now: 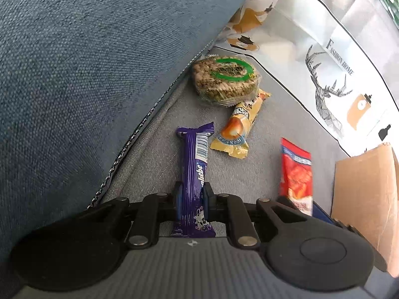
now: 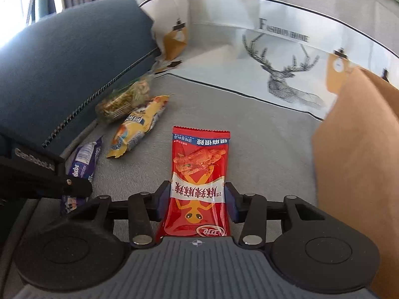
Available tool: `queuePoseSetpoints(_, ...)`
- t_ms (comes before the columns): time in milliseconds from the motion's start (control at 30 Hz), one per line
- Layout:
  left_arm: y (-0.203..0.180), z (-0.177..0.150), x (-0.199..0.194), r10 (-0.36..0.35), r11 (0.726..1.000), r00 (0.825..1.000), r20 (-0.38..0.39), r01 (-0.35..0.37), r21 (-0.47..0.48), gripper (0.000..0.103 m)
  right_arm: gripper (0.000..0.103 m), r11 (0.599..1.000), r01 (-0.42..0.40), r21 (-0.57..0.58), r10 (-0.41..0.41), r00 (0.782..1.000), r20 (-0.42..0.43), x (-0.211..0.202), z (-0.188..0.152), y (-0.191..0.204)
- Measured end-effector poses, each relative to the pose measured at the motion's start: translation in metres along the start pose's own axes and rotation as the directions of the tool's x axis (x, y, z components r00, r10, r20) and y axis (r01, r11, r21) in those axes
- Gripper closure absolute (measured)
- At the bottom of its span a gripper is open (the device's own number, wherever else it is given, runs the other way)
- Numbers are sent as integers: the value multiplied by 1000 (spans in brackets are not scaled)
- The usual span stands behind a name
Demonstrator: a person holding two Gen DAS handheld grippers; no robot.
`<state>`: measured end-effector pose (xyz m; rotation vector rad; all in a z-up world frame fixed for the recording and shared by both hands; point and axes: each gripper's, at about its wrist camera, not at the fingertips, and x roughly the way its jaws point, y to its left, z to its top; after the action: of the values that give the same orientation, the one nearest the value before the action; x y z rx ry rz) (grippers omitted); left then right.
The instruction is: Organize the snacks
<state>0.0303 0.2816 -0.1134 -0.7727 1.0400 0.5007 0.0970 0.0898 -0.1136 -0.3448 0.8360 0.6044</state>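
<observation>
My left gripper (image 1: 192,194) is shut on a purple chocolate bar (image 1: 193,174) and holds it over the grey sofa seat (image 1: 261,129). My right gripper (image 2: 198,196) is shut on a red spicy snack packet (image 2: 199,174), which also shows in the left wrist view (image 1: 296,174). A round seed cake in clear wrap (image 1: 225,79) lies against the blue cushion (image 1: 87,74). A yellow snack bar (image 1: 237,127) lies next to it. From the right wrist I see the left gripper's body (image 2: 37,174) with the purple bar (image 2: 83,162).
A brown cardboard box (image 2: 359,162) stands at the right, close to the red packet. A white deer-print cushion (image 2: 274,62) lines the back of the seat. The blue cushion (image 2: 62,62) rises on the left.
</observation>
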Motion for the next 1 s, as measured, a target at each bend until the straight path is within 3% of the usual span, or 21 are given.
queuePoseSetpoints(233,-21,-11,-9,-45,988,999,-2,45,145,87,56,998,-22,53,22,1000,5,-53,-22,-14)
queuePoseSetpoints(367,-27,-21,-9,-82,979,995,-59,91,183,87,56,996,-46,79,46,999,-4,-75,-43,-16)
queuePoseSetpoints(467,-31,-26,-4,-79,972,991,-108,101,213,87,56,995,-54,82,55,998,-21,-84,-63,-15)
queuePoseSetpoints(600,-34,-29,0,-50,968,992,-114,76,237,87,55,995,-50,82,54,997,-49,-83,-73,-13)
queuePoseSetpoints(733,-40,-32,3,-29,961,994,-107,57,269,83,50,998,-31,58,36,996,-86,-73,-76,-12)
queuePoseSetpoints(867,-43,-32,4,-21,957,995,-98,49,287,80,30,996,-48,70,54,994,-98,-68,-78,-10)
queuePoseSetpoints(1000,-47,-31,5,-28,956,995,-94,54,289,68,28,998,-46,50,51,992,-114,-62,-80,-6)
